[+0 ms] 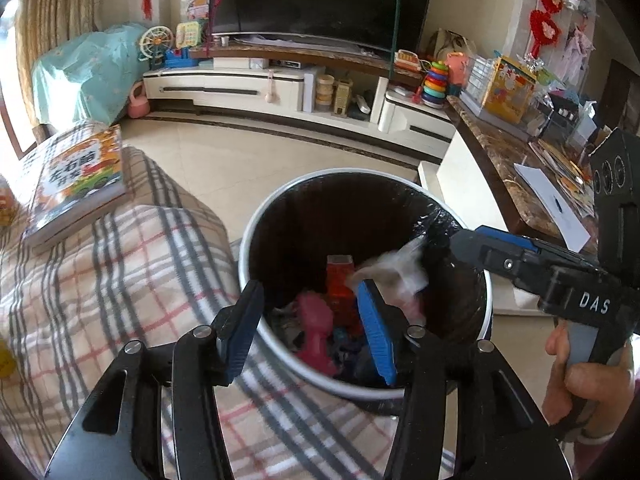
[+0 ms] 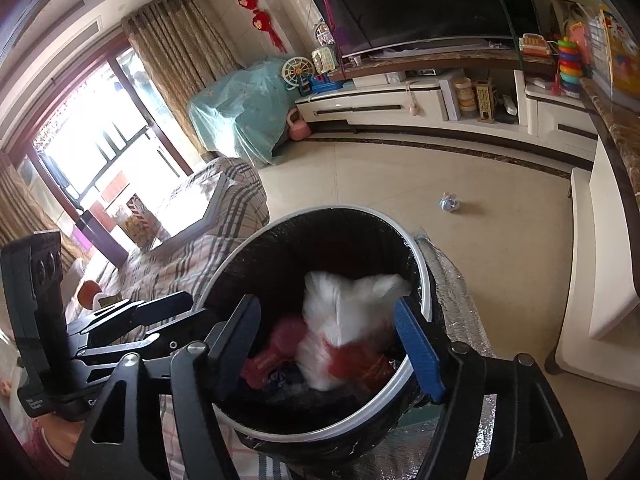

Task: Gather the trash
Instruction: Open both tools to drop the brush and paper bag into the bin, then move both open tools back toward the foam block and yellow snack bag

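Note:
A round bin with a black liner (image 1: pixel 256 240) (image 2: pixel 420 264) stands beside a plaid-covered sofa. It holds pink and red trash. A blurred white plastic bag (image 2: pixel 340 312) (image 1: pixel 396 268) is in the air inside the bin's mouth, touching no finger. My left gripper (image 1: pixel 310 320) is open and empty over the near rim. My right gripper (image 2: pixel 332 340) is open over the bin; in the left wrist view it (image 1: pixel 456 240) reaches in from the right. A crumpled silver-blue wad (image 2: pixel 450 202) lies on the floor beyond the bin.
A plaid sofa (image 1: pixel 100 280) with a picture book (image 1: pixel 80 176) is on the left. A marble-topped counter (image 1: pixel 492 148) with papers runs on the right. A TV cabinet (image 1: pixel 280 84) with toys stands at the back, tiled floor before it.

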Available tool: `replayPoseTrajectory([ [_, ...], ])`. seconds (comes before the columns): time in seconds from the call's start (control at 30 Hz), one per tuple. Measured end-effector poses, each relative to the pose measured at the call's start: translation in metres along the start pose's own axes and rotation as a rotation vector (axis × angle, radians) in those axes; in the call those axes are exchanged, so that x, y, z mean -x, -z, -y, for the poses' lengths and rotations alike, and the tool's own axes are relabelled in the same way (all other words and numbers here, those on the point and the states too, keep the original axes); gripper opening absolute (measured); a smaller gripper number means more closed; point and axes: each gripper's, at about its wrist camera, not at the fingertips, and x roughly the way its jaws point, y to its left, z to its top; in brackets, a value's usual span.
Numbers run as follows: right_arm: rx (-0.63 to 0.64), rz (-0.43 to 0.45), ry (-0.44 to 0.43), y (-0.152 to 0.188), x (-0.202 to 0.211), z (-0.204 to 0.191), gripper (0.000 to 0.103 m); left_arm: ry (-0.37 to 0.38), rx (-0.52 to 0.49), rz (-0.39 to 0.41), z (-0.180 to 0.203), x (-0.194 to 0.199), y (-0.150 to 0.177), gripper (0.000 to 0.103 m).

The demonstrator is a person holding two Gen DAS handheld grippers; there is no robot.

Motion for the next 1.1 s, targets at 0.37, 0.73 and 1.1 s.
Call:
replayPoseTrajectory([
  [0.37,-0.056,0.052,-0.048,0.02,0.02,-0.014,0.092,-0.023,0.142,0.055,-0.035,0.039,0.04,0.071],
  [0.73,-0.105,0.054,-0.073,0.054,0.03,-0.039,0.1,-0.068,0.278,0.09,-0.068,0.075,0.09,0.082],
  [1.1,-0.023,0.084,-0.118,0.078,0.029,-0.086,0.1,-0.168,0.348,0.116,-0.099,0.109,0.134,0.084],
])
